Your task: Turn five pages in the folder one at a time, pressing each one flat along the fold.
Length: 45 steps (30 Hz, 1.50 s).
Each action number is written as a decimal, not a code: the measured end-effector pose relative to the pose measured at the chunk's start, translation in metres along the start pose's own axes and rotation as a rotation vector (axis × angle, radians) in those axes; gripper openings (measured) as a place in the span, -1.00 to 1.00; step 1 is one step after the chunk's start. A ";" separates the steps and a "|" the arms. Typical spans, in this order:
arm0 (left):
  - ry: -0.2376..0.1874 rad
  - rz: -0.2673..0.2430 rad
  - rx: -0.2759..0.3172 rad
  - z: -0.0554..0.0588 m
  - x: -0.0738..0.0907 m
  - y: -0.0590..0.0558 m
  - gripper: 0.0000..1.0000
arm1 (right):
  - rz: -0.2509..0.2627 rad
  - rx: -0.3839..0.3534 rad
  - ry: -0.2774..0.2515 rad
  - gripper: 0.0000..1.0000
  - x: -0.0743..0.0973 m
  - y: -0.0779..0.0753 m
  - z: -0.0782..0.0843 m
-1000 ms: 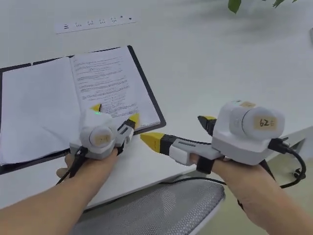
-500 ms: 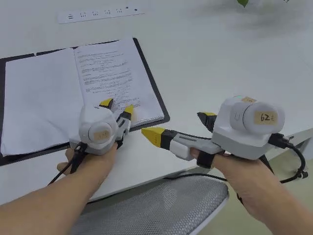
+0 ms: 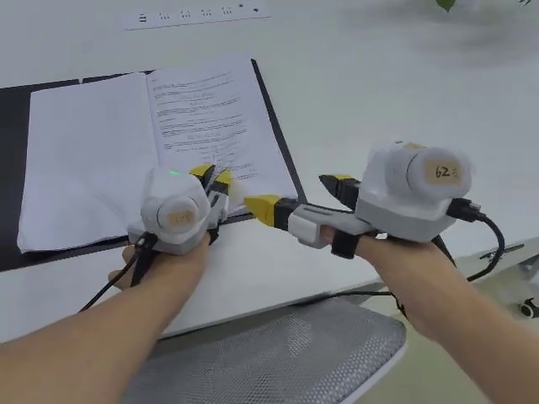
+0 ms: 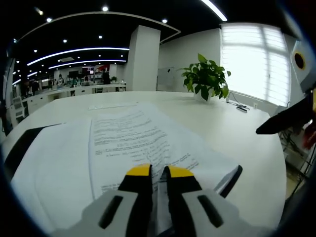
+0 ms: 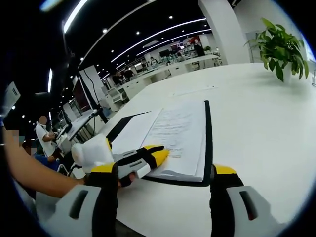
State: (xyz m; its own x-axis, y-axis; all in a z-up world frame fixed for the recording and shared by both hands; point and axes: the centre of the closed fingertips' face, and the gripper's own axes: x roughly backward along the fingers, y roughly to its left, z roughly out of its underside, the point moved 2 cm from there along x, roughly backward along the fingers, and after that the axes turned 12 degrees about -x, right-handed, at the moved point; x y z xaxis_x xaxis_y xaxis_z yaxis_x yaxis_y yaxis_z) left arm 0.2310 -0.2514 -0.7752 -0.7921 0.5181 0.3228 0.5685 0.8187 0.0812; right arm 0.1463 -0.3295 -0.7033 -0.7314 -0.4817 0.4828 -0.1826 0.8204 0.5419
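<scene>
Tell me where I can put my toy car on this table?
The big bare table right of the folder, toward the plant, is free. The strip between folder and power strip is narrow. It's crowded at the folder's near right corner, where the left gripper and right gripper meet.

A pale round sticker on the white right gripper, well behind its fingers, reads "62". Print on the white folder page ahead of those fingers is too small to read.
</scene>
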 end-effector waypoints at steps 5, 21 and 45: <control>-0.003 0.000 0.000 0.000 0.000 0.000 -0.81 | -0.013 -0.025 0.033 0.29 -0.018 -0.008 0.004; -0.012 0.002 -0.008 -0.001 0.001 -0.002 -0.80 | -0.027 -0.151 0.088 -0.05 -0.039 -0.026 0.020; 0.025 0.111 0.078 -0.004 0.006 -0.008 -0.56 | 0.045 -0.263 -0.052 -1.00 -0.026 -0.026 0.001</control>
State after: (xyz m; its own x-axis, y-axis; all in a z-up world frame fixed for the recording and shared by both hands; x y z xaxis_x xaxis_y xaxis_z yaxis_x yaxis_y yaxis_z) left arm 0.2231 -0.2561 -0.7699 -0.7190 0.6010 0.3490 0.6327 0.7739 -0.0292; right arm 0.1693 -0.3381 -0.7301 -0.7690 -0.4245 0.4780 0.0228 0.7290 0.6841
